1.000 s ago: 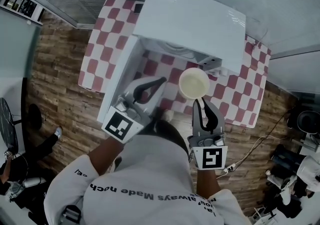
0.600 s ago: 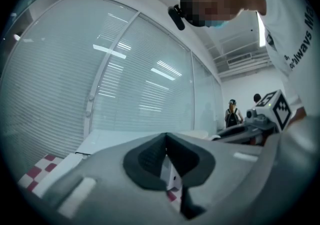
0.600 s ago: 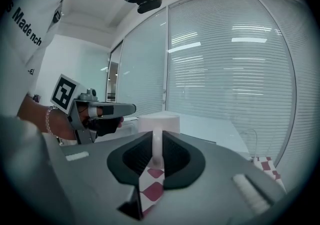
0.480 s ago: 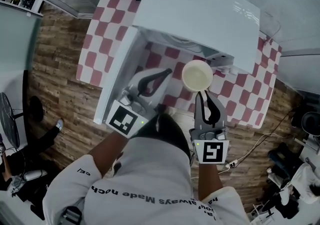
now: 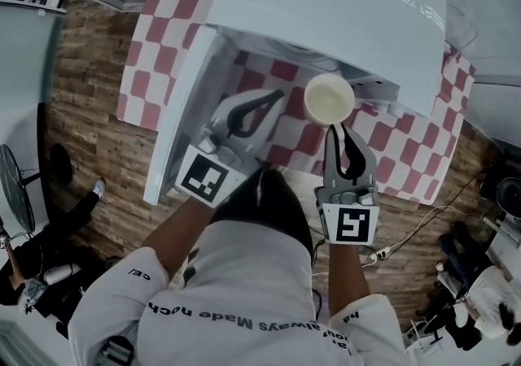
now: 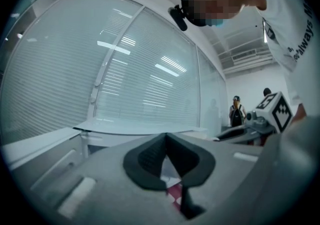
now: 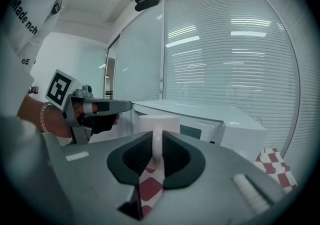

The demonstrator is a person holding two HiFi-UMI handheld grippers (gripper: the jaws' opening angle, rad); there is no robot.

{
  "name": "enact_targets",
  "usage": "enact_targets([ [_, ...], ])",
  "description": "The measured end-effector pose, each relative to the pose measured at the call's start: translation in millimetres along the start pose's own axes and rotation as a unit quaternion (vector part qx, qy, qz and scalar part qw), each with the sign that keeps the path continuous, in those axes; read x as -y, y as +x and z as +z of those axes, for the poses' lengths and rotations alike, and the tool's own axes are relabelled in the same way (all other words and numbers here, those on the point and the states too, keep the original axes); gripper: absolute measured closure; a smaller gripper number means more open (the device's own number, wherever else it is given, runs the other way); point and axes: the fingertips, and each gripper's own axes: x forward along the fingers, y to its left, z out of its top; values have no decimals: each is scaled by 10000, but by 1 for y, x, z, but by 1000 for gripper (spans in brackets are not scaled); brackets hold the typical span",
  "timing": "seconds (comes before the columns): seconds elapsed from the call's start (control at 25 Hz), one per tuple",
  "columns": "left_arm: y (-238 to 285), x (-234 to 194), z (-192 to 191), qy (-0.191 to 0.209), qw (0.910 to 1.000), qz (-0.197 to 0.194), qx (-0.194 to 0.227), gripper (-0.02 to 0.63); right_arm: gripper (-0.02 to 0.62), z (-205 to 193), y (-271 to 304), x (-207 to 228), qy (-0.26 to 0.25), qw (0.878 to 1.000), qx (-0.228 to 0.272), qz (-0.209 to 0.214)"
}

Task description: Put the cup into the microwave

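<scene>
Right gripper (image 7: 157,141): jaws pinched on the thin looped handle (image 7: 157,150) of the plain white cylindrical cup (image 5: 329,100). The ribbed black pads squeeze the handle from both sides and the cup stands upright beyond them, mouth up. We judge the hold firm but narrow, since only the handle is caught.

Left gripper (image 6: 166,141): jaws pressed together, nothing between them. It hangs just left of the cup, over the worktop in front of the oven.

The cup is in the air, just before the front edge of the glossy white box-shaped microwave (image 5: 326,6) and not yet inside. The microwave sits toward the far edge of the worktop (image 5: 163,39), which is covered in a red-and-white checked cloth. Its flat white door (image 5: 183,112) stands swung open toward the worktop's left edge.

Progress as we read it: door open and cup picked up and brought to the opening. Left to do: carry the cup in through the opening, set it down and release it. We can't see the cavity floor from above.

The cup looks smooth and hard, the cloth matte and soft, and the gripper bodies grey plastic.
</scene>
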Motion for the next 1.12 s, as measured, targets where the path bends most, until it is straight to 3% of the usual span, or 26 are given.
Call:
enact_targets([
  [0.44, 26, -28, -35, 93, 9998, 164, -94, 601, 554, -28, 44, 14, -97, 9999, -53, -11],
  [1.12, 64, -61, -81, 228, 9992, 313, -139, 601, 554, -54, 117, 27, 120, 9992, 370, -96],
])
